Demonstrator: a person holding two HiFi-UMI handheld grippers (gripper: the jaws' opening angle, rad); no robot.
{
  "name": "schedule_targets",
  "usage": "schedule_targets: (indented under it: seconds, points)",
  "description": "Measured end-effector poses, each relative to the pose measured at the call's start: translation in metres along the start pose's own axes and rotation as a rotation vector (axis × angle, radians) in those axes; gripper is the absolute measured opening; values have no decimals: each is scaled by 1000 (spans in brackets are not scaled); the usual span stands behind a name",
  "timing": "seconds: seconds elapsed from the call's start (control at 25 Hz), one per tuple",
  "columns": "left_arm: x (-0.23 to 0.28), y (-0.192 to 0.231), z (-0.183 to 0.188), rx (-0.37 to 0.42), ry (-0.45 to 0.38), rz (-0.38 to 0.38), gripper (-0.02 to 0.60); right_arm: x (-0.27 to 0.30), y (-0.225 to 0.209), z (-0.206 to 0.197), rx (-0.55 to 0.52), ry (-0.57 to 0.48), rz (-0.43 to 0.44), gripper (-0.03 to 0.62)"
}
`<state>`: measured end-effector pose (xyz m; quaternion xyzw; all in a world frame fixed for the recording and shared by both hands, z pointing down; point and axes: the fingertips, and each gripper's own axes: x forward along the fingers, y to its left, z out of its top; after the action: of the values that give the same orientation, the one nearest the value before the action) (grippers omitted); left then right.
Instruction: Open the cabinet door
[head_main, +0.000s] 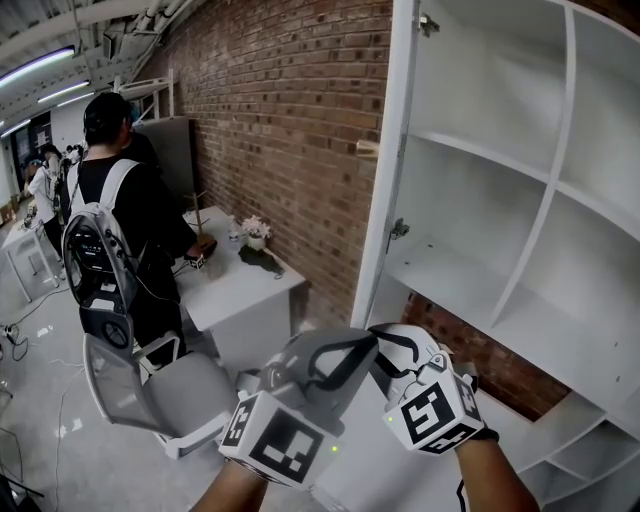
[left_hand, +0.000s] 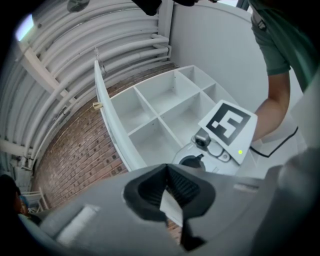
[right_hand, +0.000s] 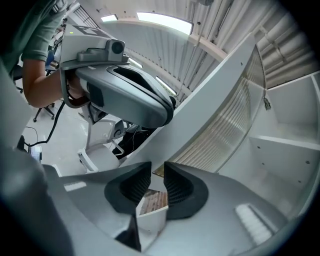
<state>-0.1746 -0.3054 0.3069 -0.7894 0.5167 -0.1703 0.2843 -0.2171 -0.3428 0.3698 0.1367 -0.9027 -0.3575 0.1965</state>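
Finds the cabinet door (head_main: 385, 170) already swung wide, edge-on beside the brick wall (head_main: 290, 100).
Shows the left gripper (left_hand: 167, 172) pinched together on nothing and the right gripper (right_hand: 158, 167) slightly parted and empty, both low and well clear of the door. Judges the panel rigid, light, smooth-painted, free on its hinges; favours the small handle (head_main: 367, 148) on its outer face, else the free edge.

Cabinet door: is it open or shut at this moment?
Open. The cabinet door stands swung out, and the bare shelves inside show.
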Motion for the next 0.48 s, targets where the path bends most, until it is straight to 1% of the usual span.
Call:
schedule_targets:
  seconds: [0.04,0.12,0.16,0.2,0.28,0.32,0.4,0.48]
  points:
    - [-1,2,0,1,-4,1,2,5,4,3,-1,-3,0,78]
    - [-3,4,0,2,-11,0,2,17,15,11,-5,-16,6,11]
    - [-2,4,0,2,-13,-3,2,24,21,15,0,-24,18,4]
    - [-2,4,-2,1,-12,-7,2,31,27,17,12,-30,38,4]
    - [1,5,-6,-5,-7,-13,2,42,38,16,41,-33,80,49]
    - [2,6,-9,-9,-5,-15,2,45,41,13,53,-29,90,49]
    - [6,7,-13,-17,-8,-24,2,42,40,3,82,-20,83,49]
    - [11,7,-15,-21,-14,-42,2,33,33,-9,119,-7,51,49]
